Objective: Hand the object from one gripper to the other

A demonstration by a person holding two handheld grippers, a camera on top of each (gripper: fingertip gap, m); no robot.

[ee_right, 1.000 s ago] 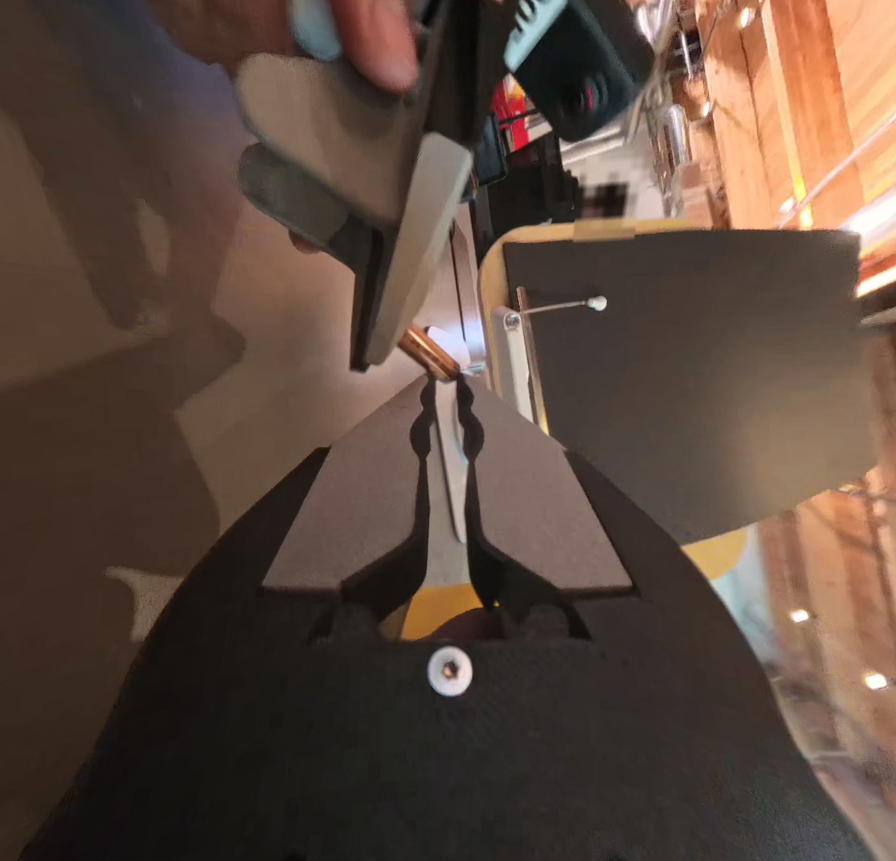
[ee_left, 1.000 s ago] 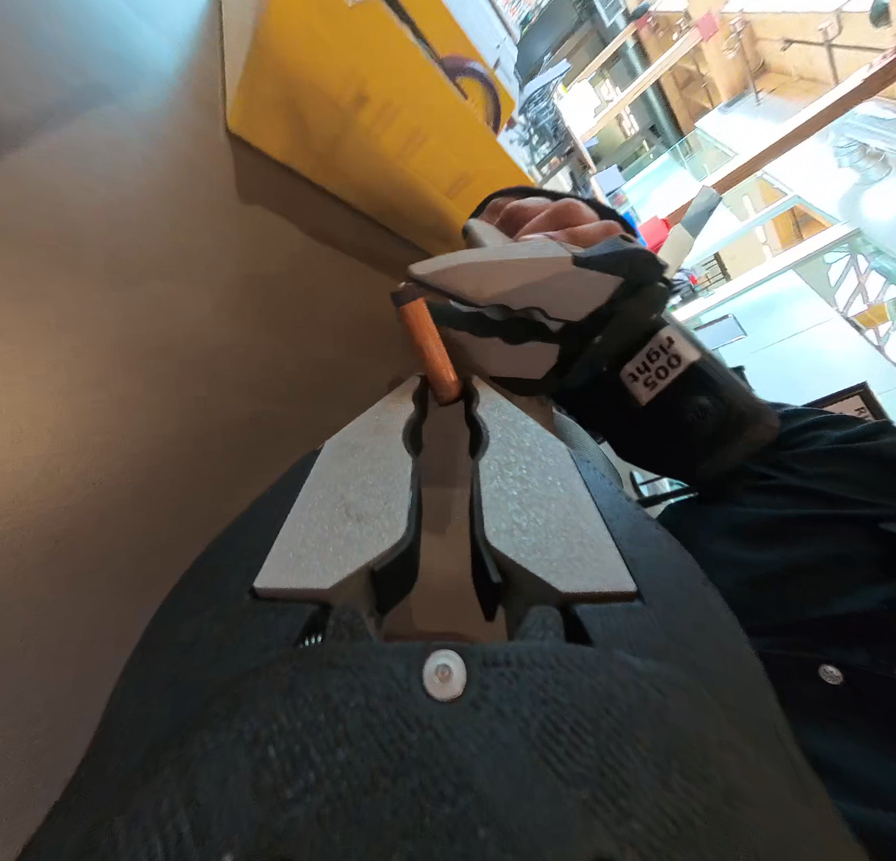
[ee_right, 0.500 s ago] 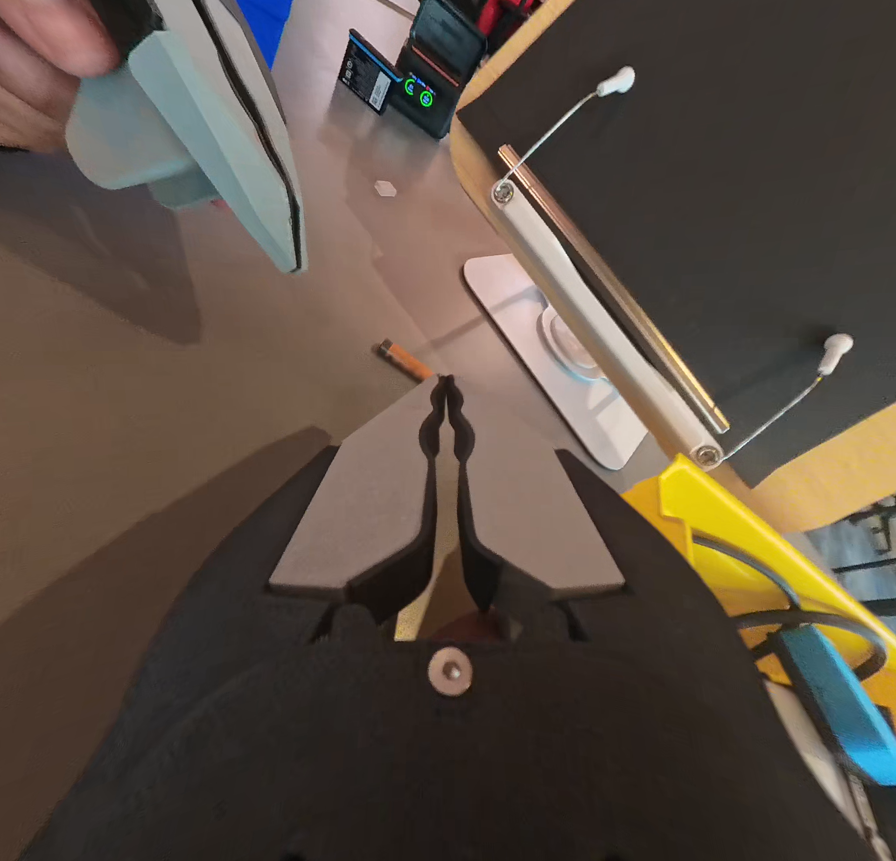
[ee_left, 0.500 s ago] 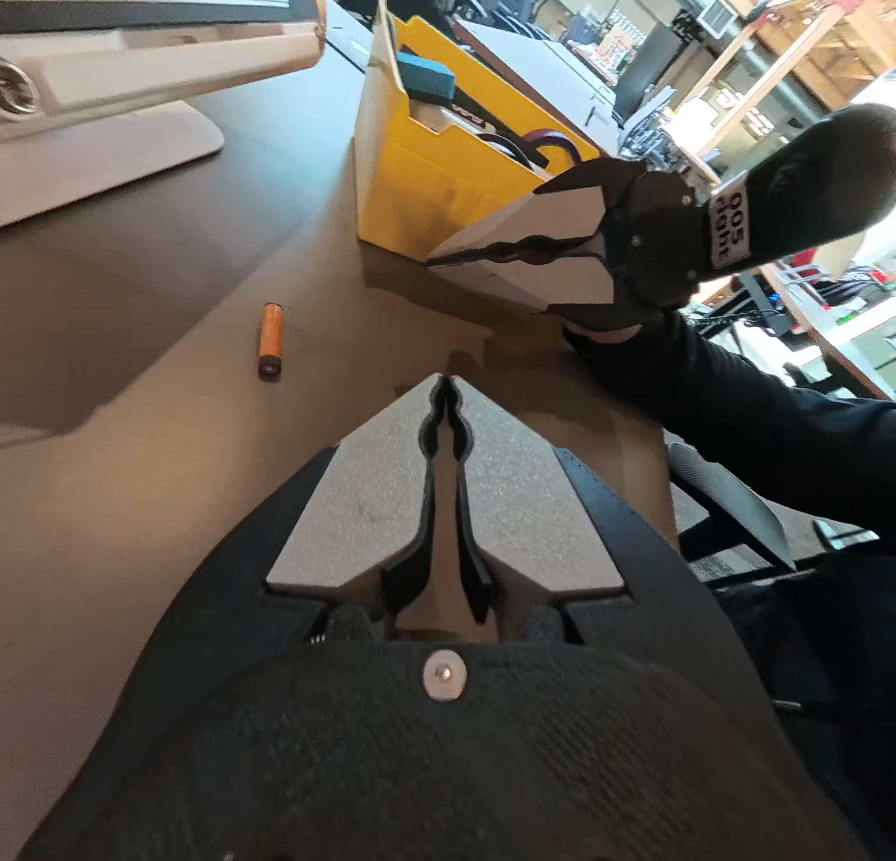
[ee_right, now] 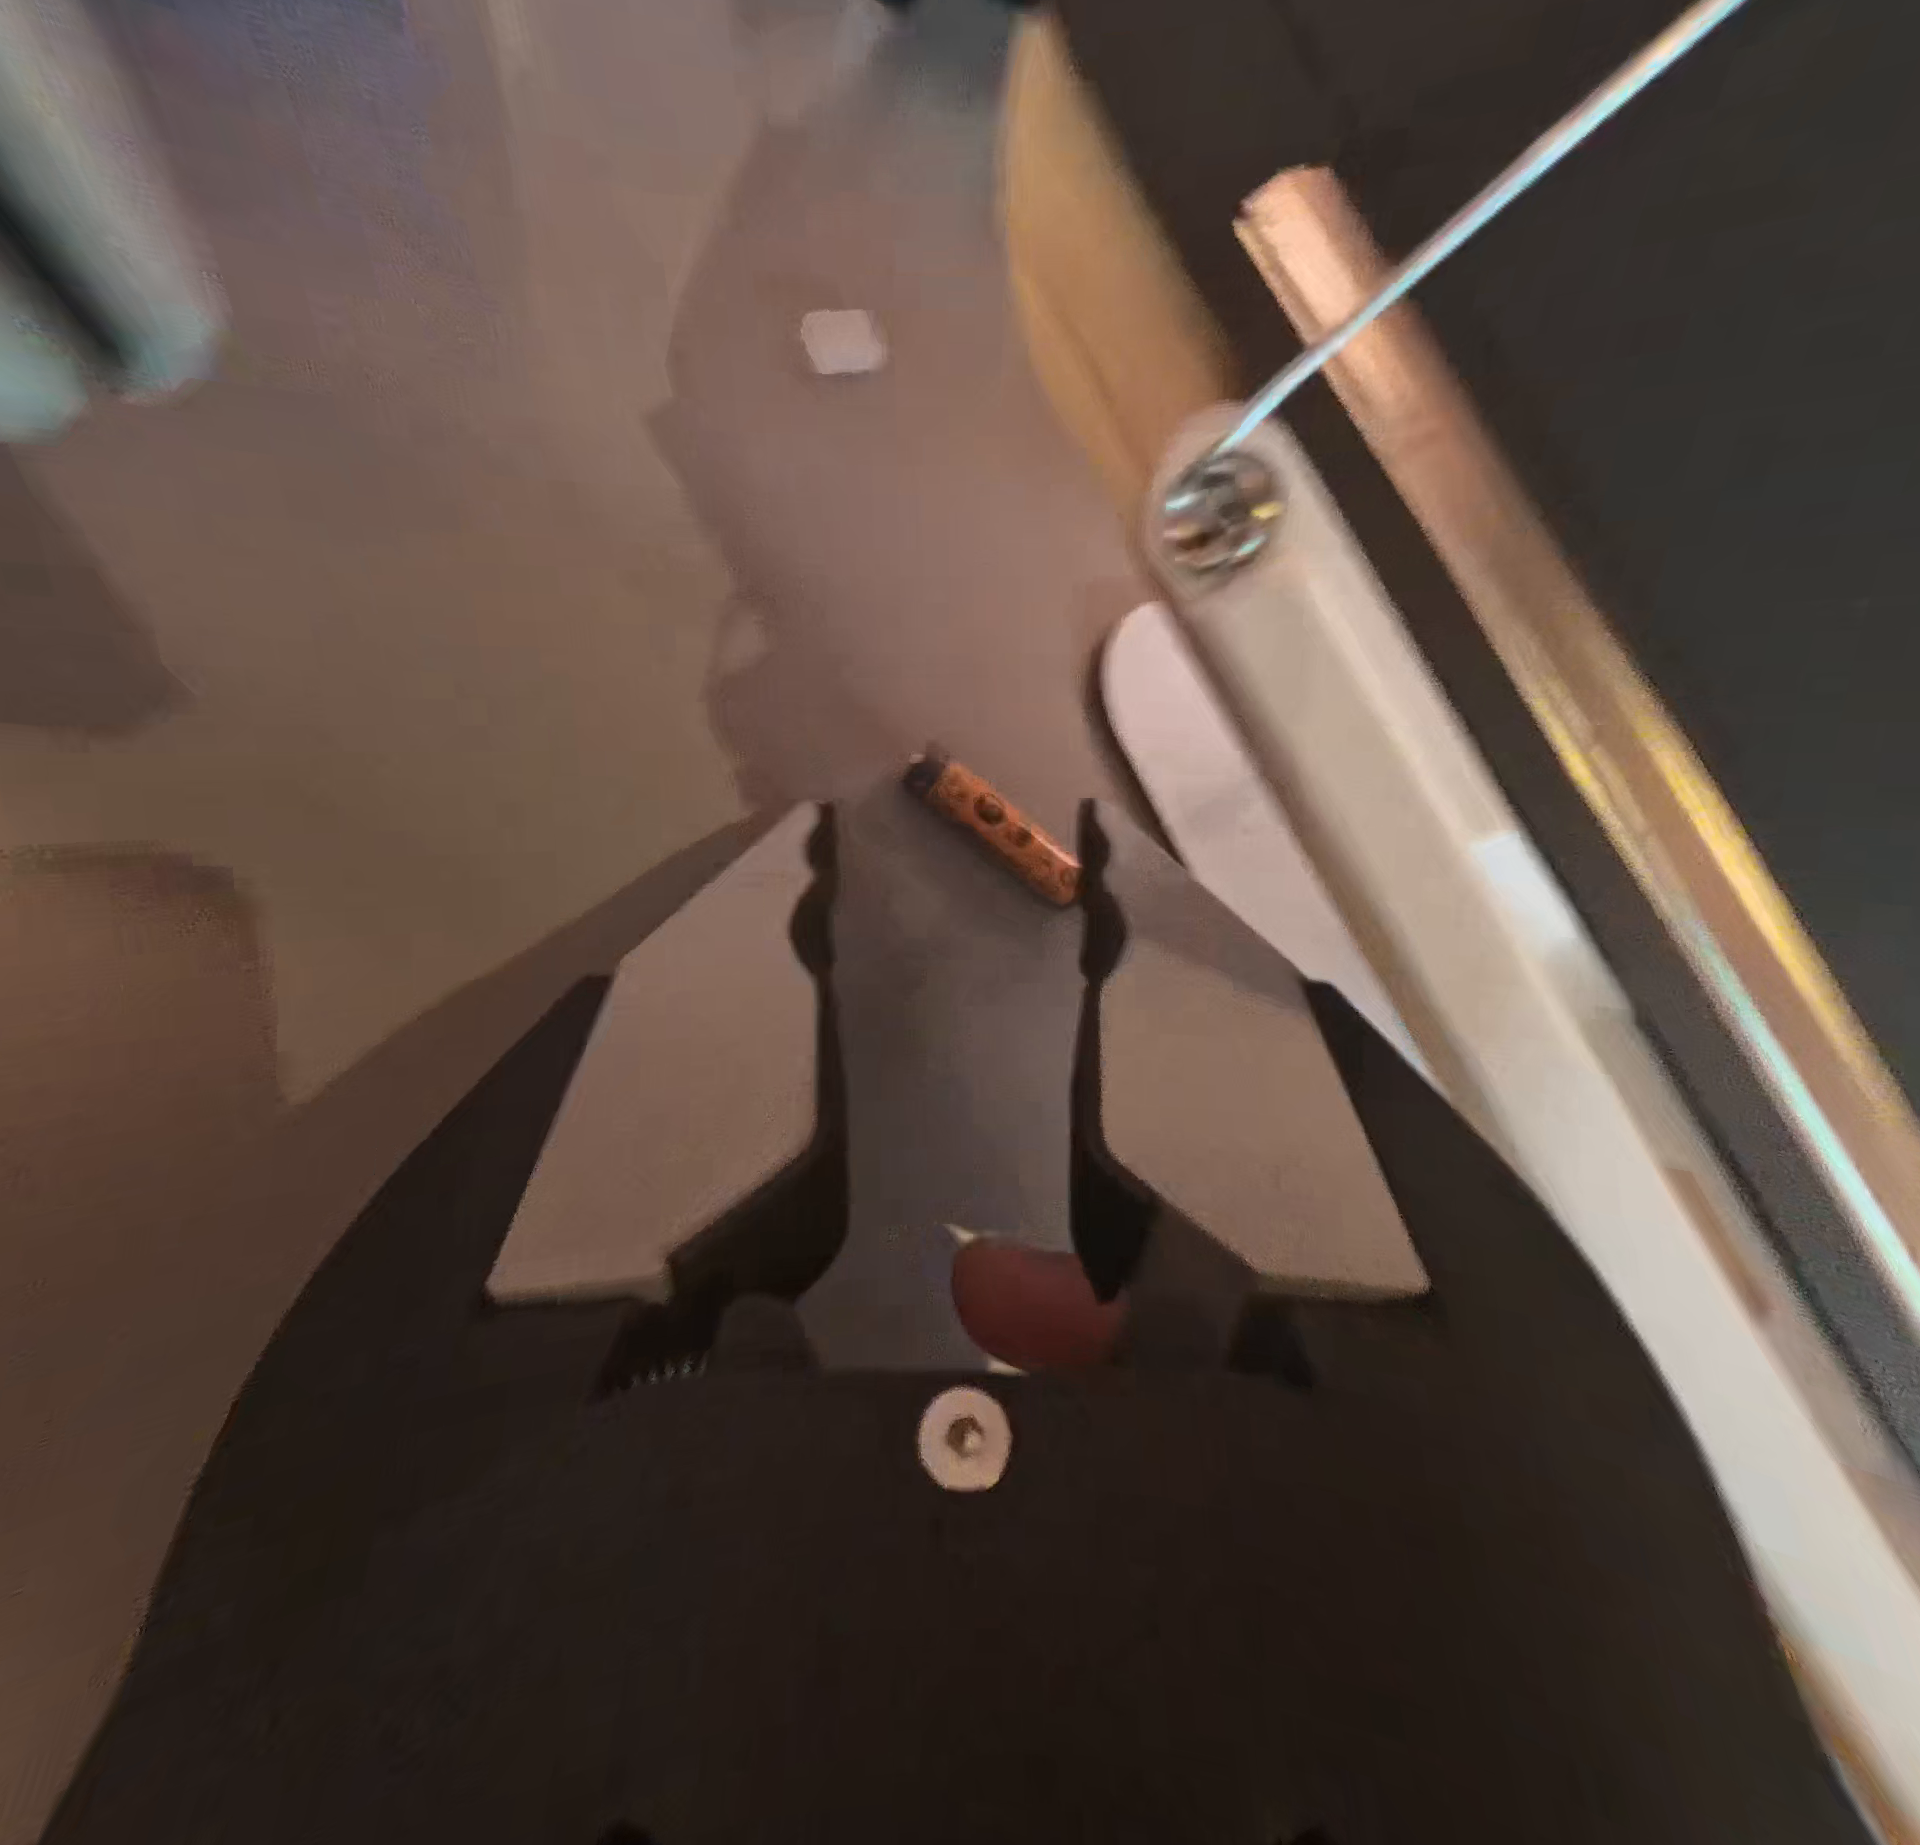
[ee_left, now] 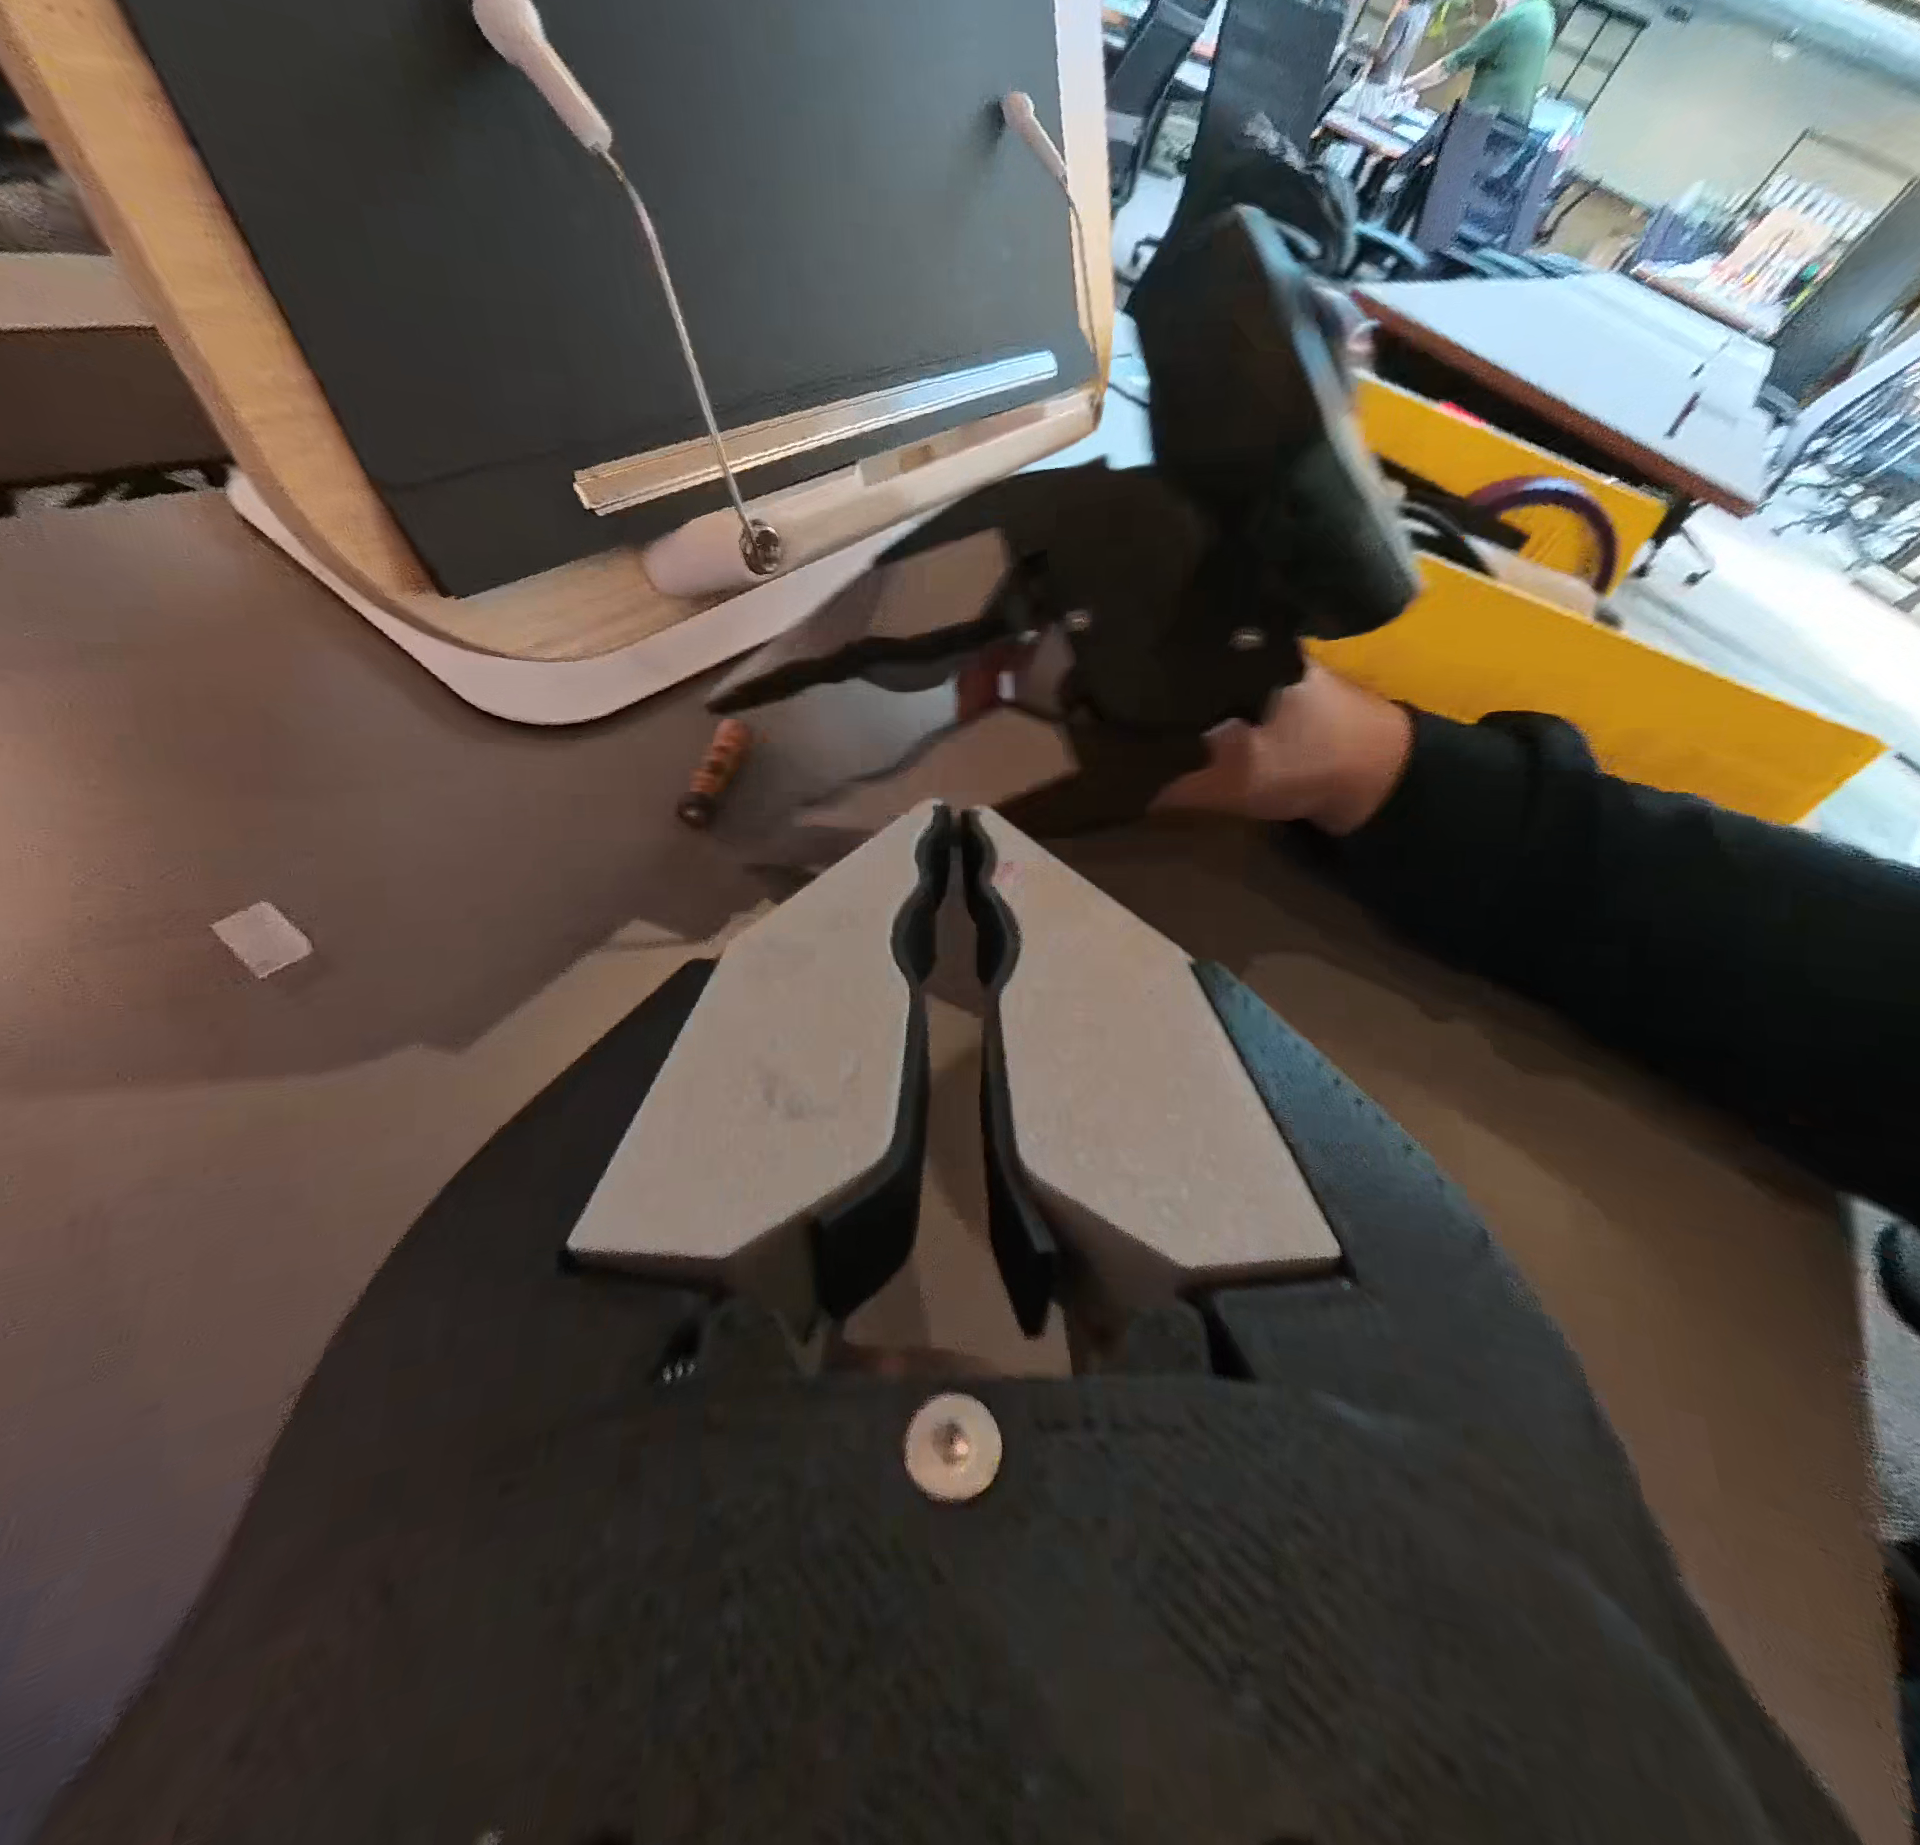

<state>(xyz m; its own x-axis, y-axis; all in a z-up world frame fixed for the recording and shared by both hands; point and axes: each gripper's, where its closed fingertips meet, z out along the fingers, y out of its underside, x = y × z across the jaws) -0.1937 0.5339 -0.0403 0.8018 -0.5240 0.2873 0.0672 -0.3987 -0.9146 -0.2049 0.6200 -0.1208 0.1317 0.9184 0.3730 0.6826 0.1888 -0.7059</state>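
A small orange battery [ee_left: 715,769] lies on the brown table near the foot of a book stand. In the right wrist view the battery [ee_right: 992,825] lies just ahead of my open right gripper [ee_right: 954,821], between the fingertips and close to the right one. My left gripper [ee_left: 952,819] is shut and empty, held back from the battery. The right gripper also shows in the left wrist view [ee_left: 774,687], low over the table just right of the battery, held by a hand.
A wooden book stand with a black board [ee_left: 582,237] and white base [ee_right: 1236,787] stands behind the battery. A yellow box [ee_left: 1579,673] sits at the right. A small white tag [ee_left: 260,938] lies on the table [ee_left: 312,1120]. A black-sleeved arm [ee_left: 1662,922] crosses the right side. Across from one pair of fingers to the other is roughly 12 cm. The small white tag [ee_left: 260,938] is about 11 cm from my right fingertips.
One second ago the battery was held between the grippers in the air; then it lay on the table. Now the right gripper has opened and come down right behind the battery.
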